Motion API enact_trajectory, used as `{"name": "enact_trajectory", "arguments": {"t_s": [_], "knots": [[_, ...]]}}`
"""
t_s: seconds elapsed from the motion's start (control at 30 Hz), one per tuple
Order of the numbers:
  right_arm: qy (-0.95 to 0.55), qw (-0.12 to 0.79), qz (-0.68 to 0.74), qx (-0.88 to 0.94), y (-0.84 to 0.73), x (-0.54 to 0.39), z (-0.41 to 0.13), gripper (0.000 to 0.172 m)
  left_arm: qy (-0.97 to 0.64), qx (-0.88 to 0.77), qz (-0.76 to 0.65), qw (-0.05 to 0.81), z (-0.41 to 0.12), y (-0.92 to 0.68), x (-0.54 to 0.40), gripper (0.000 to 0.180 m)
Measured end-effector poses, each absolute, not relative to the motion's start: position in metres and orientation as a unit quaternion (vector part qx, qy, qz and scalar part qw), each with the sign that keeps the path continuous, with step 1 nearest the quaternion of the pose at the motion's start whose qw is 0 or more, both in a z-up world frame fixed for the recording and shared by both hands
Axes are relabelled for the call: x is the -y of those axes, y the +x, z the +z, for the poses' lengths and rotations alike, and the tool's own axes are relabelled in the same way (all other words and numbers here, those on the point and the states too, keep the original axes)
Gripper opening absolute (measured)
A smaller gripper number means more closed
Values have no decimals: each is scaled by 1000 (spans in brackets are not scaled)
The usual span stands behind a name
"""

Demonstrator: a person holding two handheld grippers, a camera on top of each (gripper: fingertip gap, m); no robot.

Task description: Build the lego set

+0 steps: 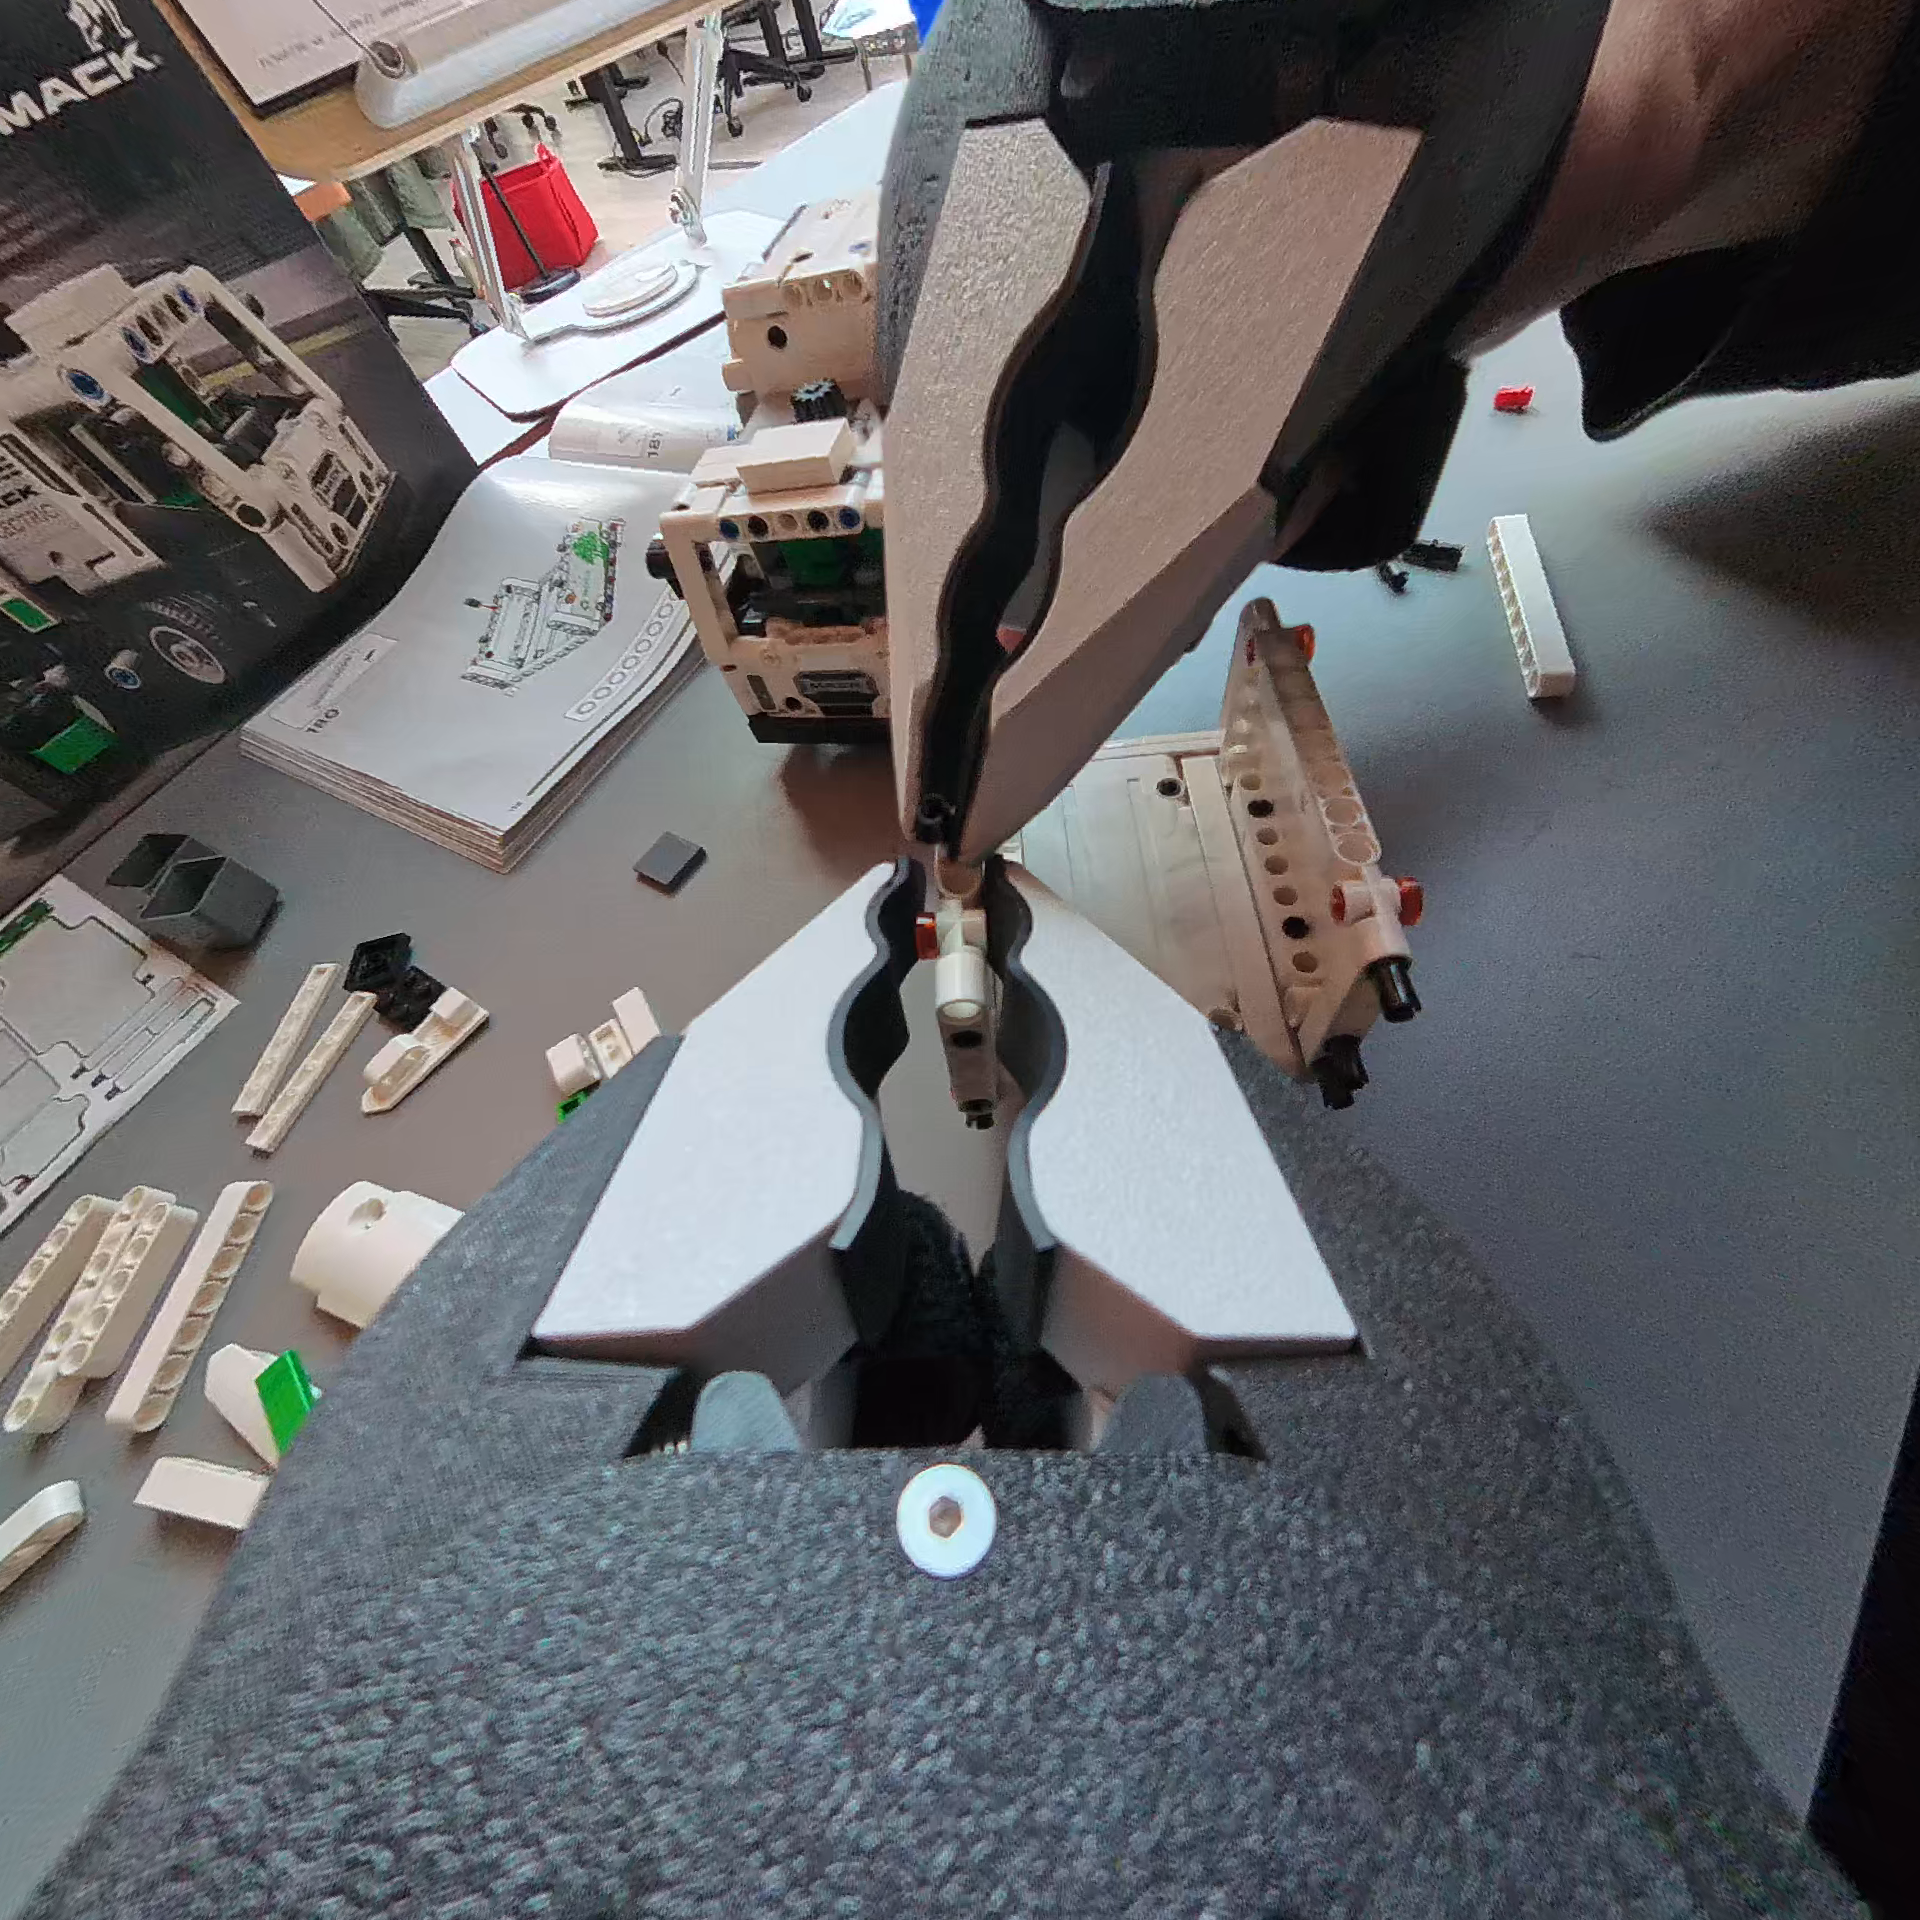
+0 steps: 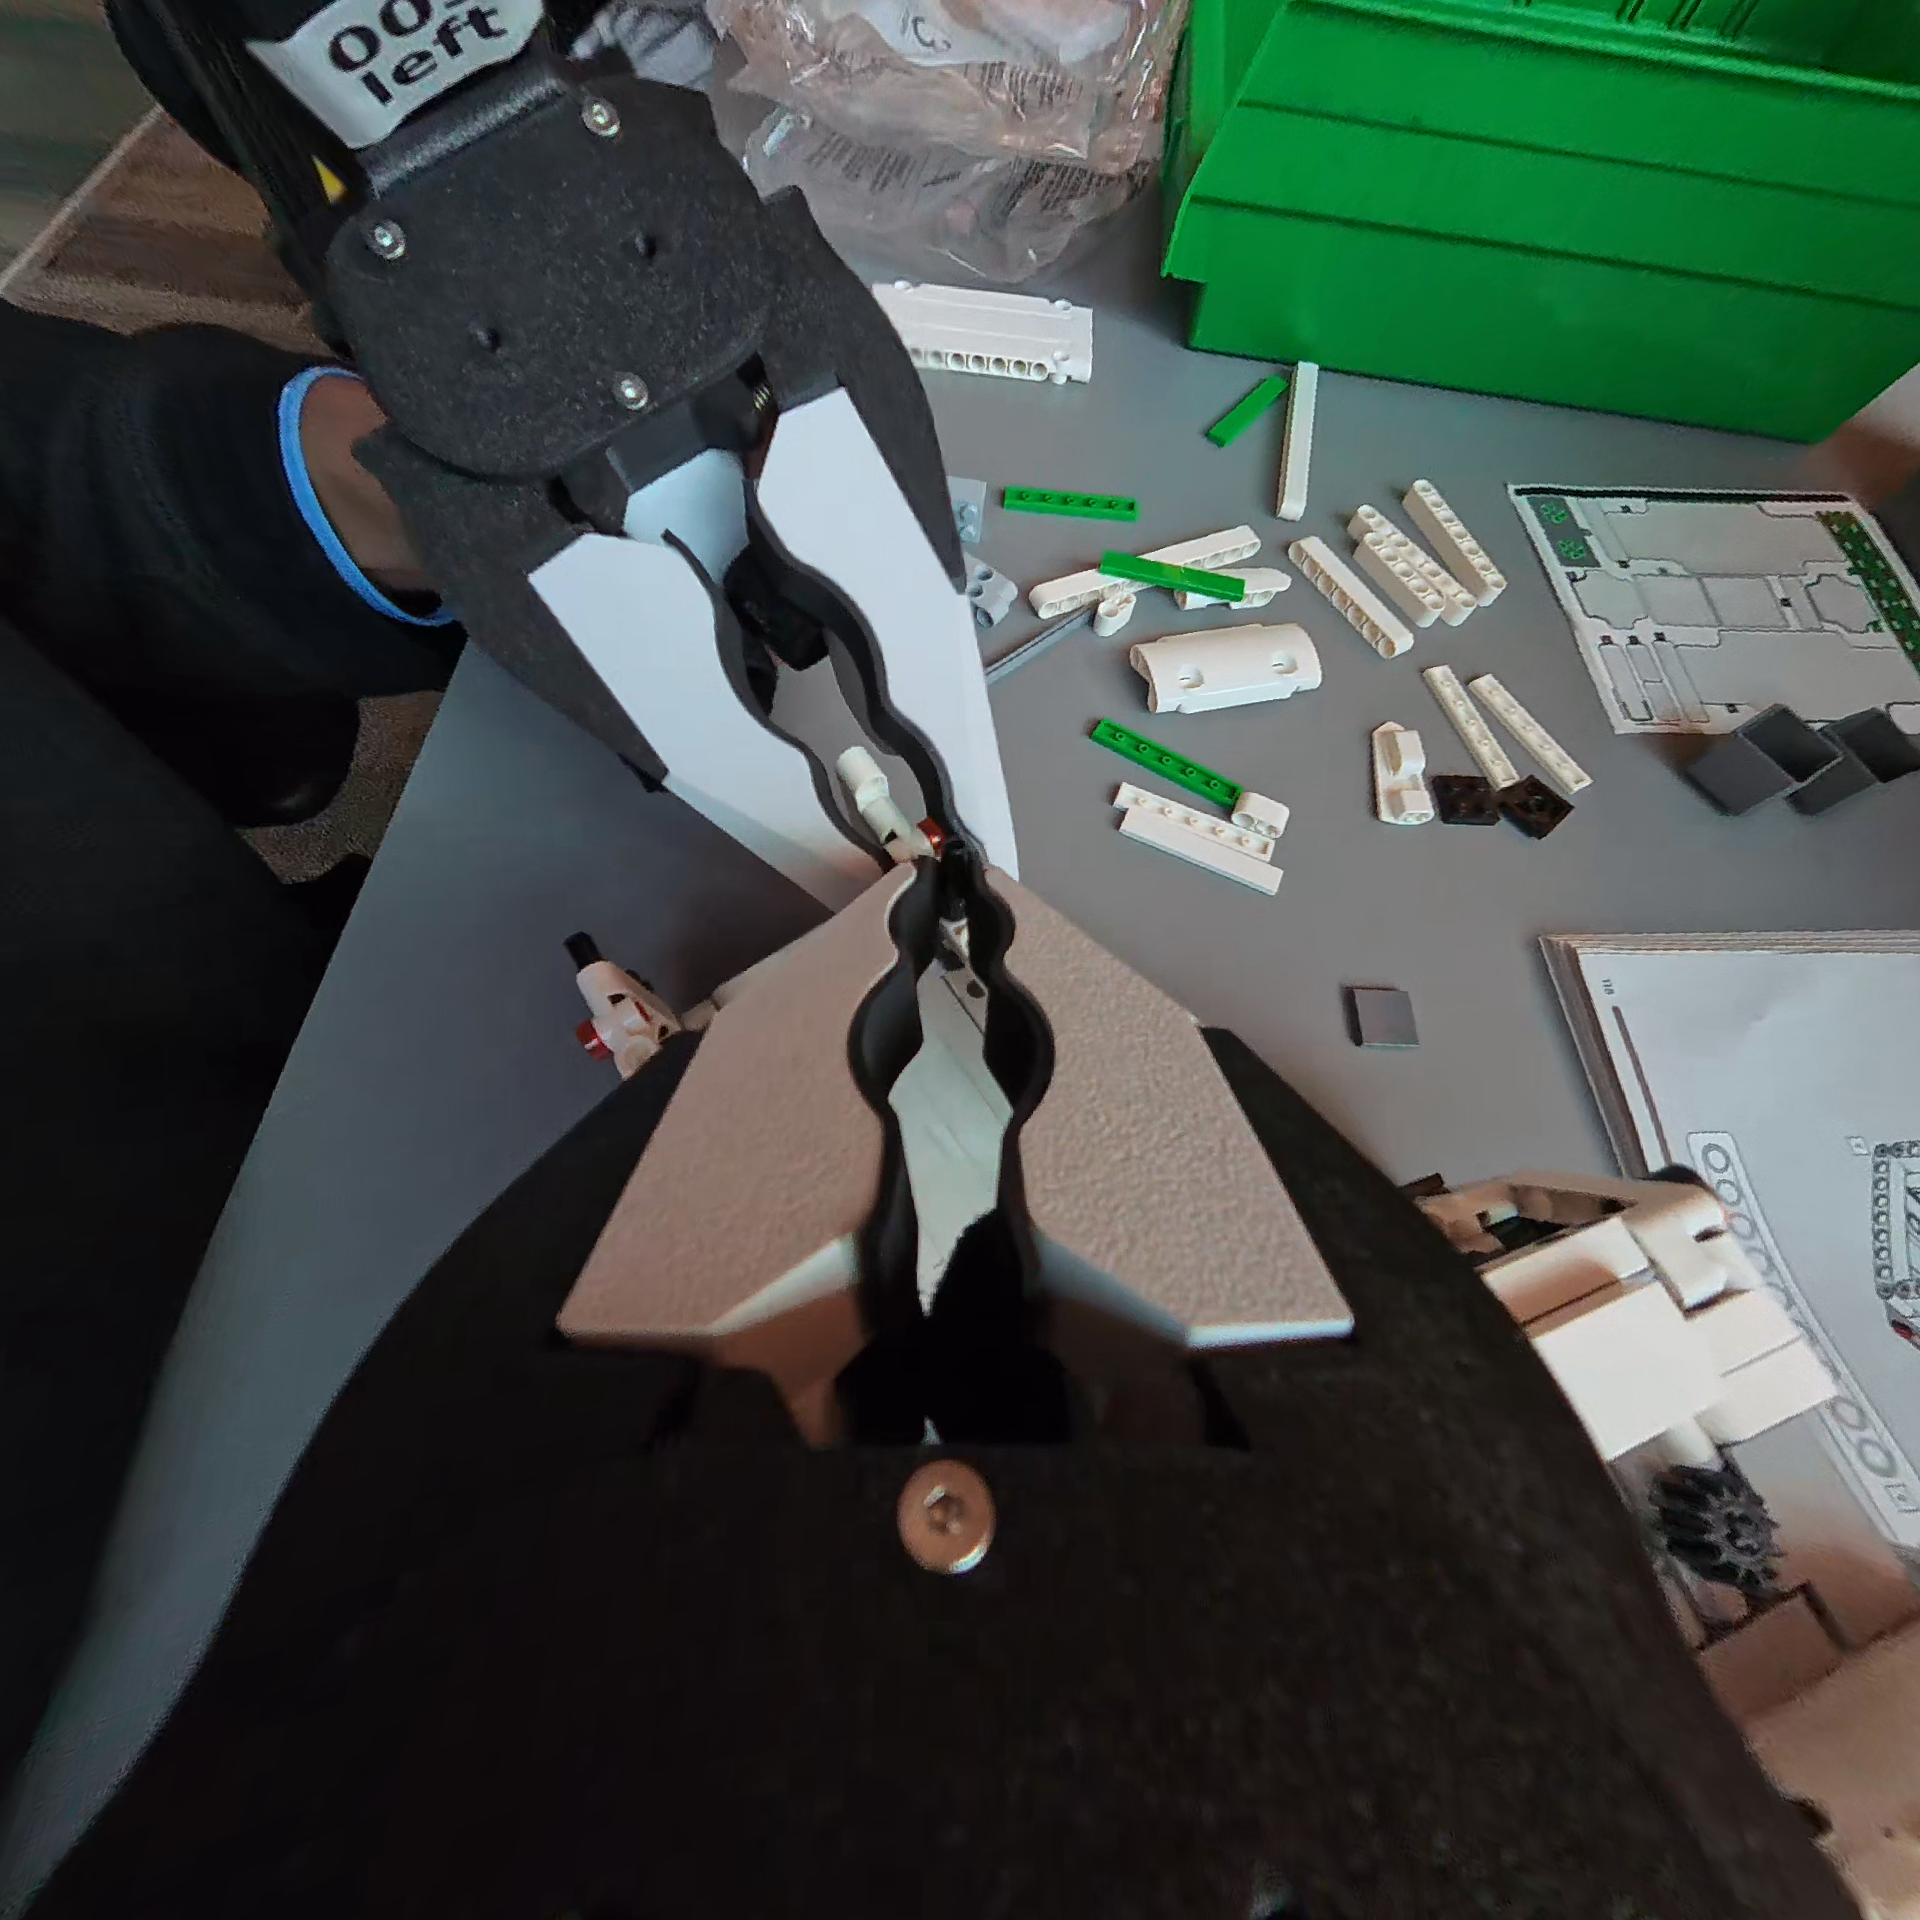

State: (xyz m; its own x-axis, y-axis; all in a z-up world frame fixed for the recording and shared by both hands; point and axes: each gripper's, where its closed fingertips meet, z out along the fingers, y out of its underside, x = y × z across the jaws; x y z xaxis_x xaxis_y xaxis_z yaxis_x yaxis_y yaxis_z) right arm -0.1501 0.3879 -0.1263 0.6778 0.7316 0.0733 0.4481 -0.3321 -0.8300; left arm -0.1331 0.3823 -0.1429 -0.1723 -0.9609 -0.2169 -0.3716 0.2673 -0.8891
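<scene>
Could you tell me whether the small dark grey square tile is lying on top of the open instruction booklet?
No. The dark grey square tile lies flat on the bare grey table, apart from the instruction booklet.

Left gripper (image 1: 954, 883) and right gripper (image 2: 951, 868) meet tip-to-tip, fingers clamped

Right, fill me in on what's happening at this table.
A person works two handheld grippers over a grey table strewn with white and green building pieces. The left gripper holds a small white beam assembly with orange studs in its jaws. The right gripper pinches a small black pin right at the assembly's top end. A part-built white truck sits behind.
</scene>
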Motion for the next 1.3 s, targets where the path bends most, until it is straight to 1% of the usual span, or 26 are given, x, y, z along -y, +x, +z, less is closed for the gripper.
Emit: {"name": "enact_trajectory", "arguments": {"t_s": [0.27,0.63,1.13,1.3], "knots": [[-789,473,195,340,-148,-386,-122,4,-492,-674,-361,416,-141,-133,-383,10],[-776,497,183,344,-148,-387,-119,3,-493,-672,-361,419,-140,-133,-384,10],[-790,477,165,350,-146,-388,-126,4,-497,-676,-353,413,-144,-133,-384,10],[-803,457,150,352,-145,-388,-127,3,-497,-678,-350,413,-144,-133,-384,10]]}}
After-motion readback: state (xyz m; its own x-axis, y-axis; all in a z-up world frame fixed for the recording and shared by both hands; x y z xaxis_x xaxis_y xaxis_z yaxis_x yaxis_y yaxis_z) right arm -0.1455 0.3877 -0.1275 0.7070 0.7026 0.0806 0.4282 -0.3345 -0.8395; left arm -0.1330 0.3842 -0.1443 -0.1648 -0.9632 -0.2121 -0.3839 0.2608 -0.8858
